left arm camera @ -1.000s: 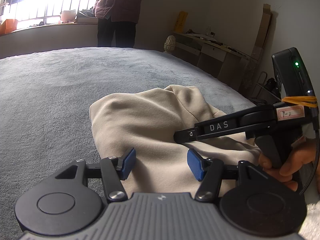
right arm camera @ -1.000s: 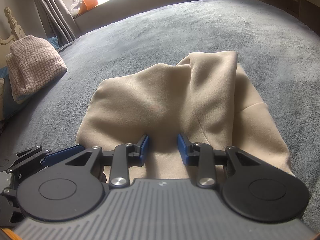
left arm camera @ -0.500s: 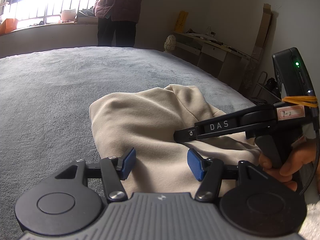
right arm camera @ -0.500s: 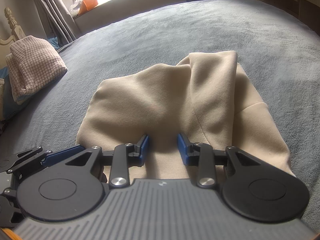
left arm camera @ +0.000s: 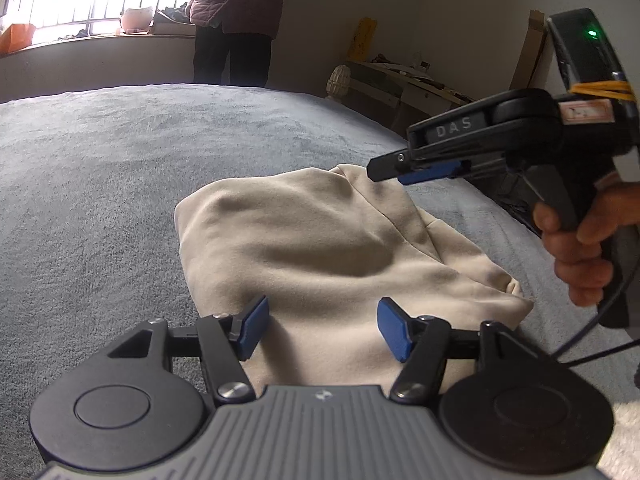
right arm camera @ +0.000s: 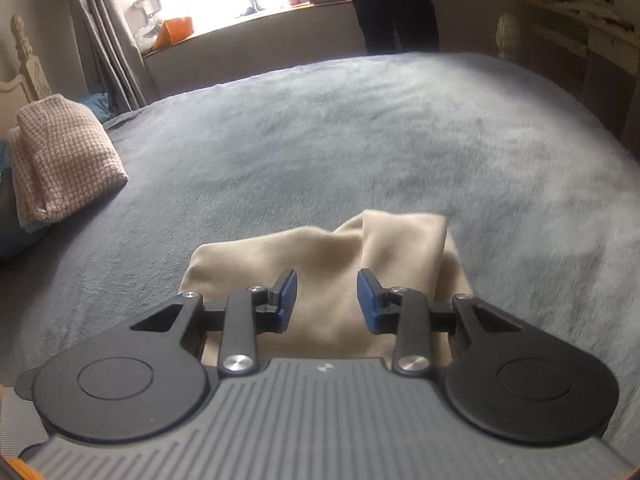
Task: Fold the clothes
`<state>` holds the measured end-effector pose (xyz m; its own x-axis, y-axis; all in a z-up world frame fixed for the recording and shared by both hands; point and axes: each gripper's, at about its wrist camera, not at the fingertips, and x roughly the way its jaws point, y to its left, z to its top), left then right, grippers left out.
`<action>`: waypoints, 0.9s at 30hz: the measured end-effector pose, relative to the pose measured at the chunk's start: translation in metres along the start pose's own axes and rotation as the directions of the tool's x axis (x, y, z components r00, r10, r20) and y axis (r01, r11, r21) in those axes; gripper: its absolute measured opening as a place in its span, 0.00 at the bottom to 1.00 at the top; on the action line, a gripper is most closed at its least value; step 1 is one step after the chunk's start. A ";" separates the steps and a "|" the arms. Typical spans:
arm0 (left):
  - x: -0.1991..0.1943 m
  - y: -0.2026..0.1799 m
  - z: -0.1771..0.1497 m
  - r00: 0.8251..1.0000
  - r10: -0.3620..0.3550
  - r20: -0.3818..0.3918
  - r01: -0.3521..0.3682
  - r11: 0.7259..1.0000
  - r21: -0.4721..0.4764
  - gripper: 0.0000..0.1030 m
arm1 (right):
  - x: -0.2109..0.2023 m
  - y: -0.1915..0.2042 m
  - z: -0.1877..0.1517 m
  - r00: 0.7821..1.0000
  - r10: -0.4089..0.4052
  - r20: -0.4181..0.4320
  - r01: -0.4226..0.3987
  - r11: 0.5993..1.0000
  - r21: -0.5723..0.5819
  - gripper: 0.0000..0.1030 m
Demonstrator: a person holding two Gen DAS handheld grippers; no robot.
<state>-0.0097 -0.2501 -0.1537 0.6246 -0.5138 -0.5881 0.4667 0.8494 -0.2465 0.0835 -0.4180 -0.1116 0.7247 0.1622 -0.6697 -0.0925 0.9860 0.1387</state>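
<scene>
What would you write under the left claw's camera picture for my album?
Left claw open over a folded beige top on a grey bed, right claw lifted clear above.

Blown-out window [left arm camera: 80, 4] glare, dim room, fisheye-curved edges, right wrist view motion-blurred.

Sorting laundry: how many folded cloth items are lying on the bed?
2: a beige garment near both grippers, and a pink checked bundle at the bed's left edge. More could lie out of view.
</scene>
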 end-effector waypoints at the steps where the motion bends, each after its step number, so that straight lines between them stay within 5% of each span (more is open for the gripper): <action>1: 0.000 0.000 0.000 1.000 -0.001 0.000 0.001 1.000 0.002 0.60 | 0.009 -0.003 0.005 1.000 -0.010 -0.005 0.010 1.000 -0.008 0.30; 5: 0.000 -0.002 -0.003 1.000 -0.001 0.008 0.001 1.000 0.024 0.61 | 0.050 -0.023 0.019 0.998 -0.051 -0.031 0.051 0.999 0.007 0.23; 9: -0.001 -0.002 -0.006 1.000 -0.016 0.014 0.016 0.999 0.034 0.62 | 0.075 -0.040 0.028 0.981 -0.173 -0.086 0.178 0.982 0.063 0.22; 16: -0.002 0.004 -0.014 0.998 -0.047 0.041 0.046 0.999 0.016 0.63 | 0.071 -0.021 0.054 0.995 -0.022 -0.093 0.023 1.000 0.010 0.22; 20: -0.002 0.004 -0.018 0.997 -0.056 0.051 0.055 0.998 0.014 0.63 | 0.099 -0.046 0.050 0.964 -0.119 -0.239 0.124 0.992 0.007 0.29; 23: -0.002 0.005 -0.019 0.996 -0.066 0.058 0.066 0.998 0.001 0.63 | 0.090 -0.066 0.064 0.950 -0.211 -0.230 0.241 0.965 0.107 0.23; 27: 0.000 0.006 -0.020 0.995 -0.073 0.064 0.074 0.997 -0.004 0.64 | 0.086 -0.045 0.078 0.975 -0.050 -0.218 0.071 0.993 0.093 0.23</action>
<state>-0.0195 -0.2427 -0.1700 0.6278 -0.5813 -0.5176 0.5086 0.8098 -0.2925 0.2032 -0.4511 -0.1185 0.5622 0.1175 -0.8186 0.0235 0.9872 0.1578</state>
